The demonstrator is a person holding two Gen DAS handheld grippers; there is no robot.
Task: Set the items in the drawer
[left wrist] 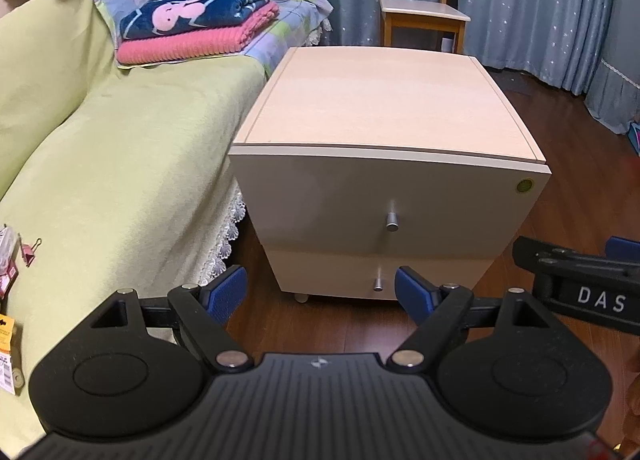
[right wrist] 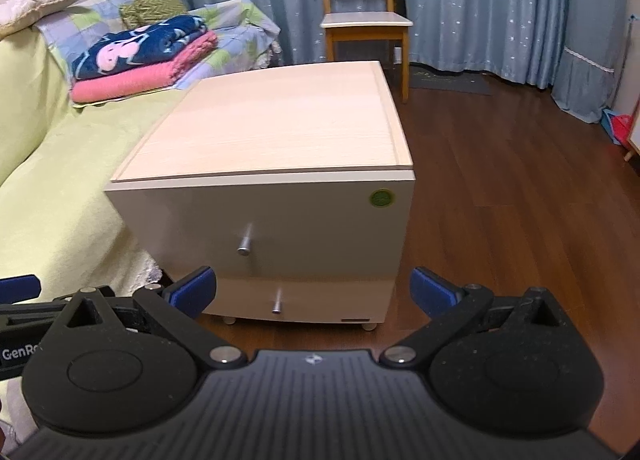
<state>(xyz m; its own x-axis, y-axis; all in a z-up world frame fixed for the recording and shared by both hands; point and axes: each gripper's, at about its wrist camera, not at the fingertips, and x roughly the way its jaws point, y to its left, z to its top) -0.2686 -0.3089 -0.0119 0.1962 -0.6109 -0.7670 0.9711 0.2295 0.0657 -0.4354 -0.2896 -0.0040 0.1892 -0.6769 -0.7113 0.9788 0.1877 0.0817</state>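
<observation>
Both your grippers are spread wide and holding nothing: left gripper (left wrist: 320,292), right gripper (right wrist: 314,294). The cabinet (right wrist: 276,132) sits dead ahead with both drawers shut, top knob (right wrist: 245,246) over bottom knob (right wrist: 277,306). Its left edge is jammed right up against the sofa (left wrist: 120,148), so your open room is the wood floor (right wrist: 500,200) on the right. A pink clip (left wrist: 31,250) lies on the sofa's near edge.

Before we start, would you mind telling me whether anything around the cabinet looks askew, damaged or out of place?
Nothing stands out. The cabinet stands square on the floor with both drawers shut, the folded blankets sit neatly stacked on the sofa, and both grippers, left and right, are open and empty.
</observation>
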